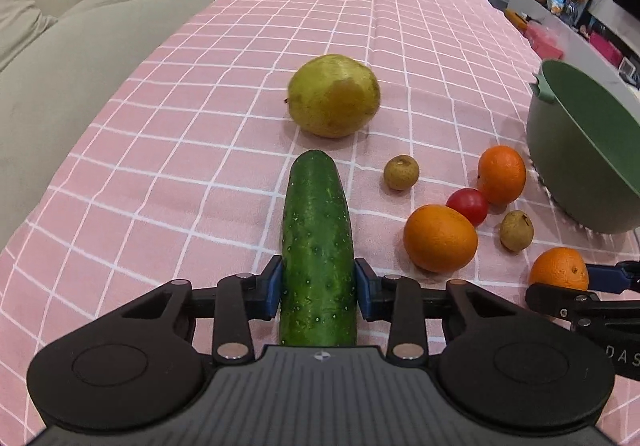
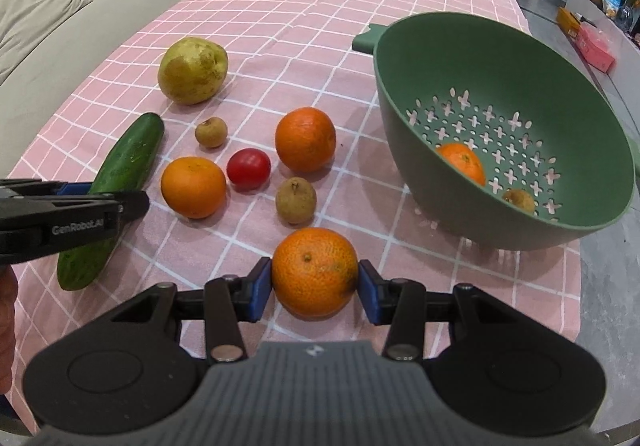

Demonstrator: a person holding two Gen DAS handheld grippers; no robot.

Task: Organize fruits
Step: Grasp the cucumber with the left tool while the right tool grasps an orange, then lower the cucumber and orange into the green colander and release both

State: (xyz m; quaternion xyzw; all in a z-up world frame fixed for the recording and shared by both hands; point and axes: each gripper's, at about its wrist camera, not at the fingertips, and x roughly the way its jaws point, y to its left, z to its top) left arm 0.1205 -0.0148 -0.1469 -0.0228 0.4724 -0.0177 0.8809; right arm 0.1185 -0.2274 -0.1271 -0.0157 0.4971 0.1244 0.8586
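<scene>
My left gripper (image 1: 318, 288) is shut on the near half of a green cucumber (image 1: 316, 214), a blue pad pressing on each side. The cucumber lies on the pink checked cloth (image 1: 200, 126), pointing away from me. My right gripper (image 2: 315, 286) is shut on an orange (image 2: 316, 266) that rests on the cloth. A green colander (image 2: 400, 86) stands to the right, tilted toward me, with an orange (image 2: 462, 162) and a small brown fruit (image 2: 520, 200) inside.
Between the grippers lie two oranges (image 2: 305, 138) (image 2: 193, 186), a red tomato (image 2: 248, 169) and two small brown fruits (image 2: 211, 132) (image 2: 295, 200). A large yellow-green fruit (image 2: 192, 70) sits farther back. A beige sofa (image 1: 80, 46) borders the table's left side.
</scene>
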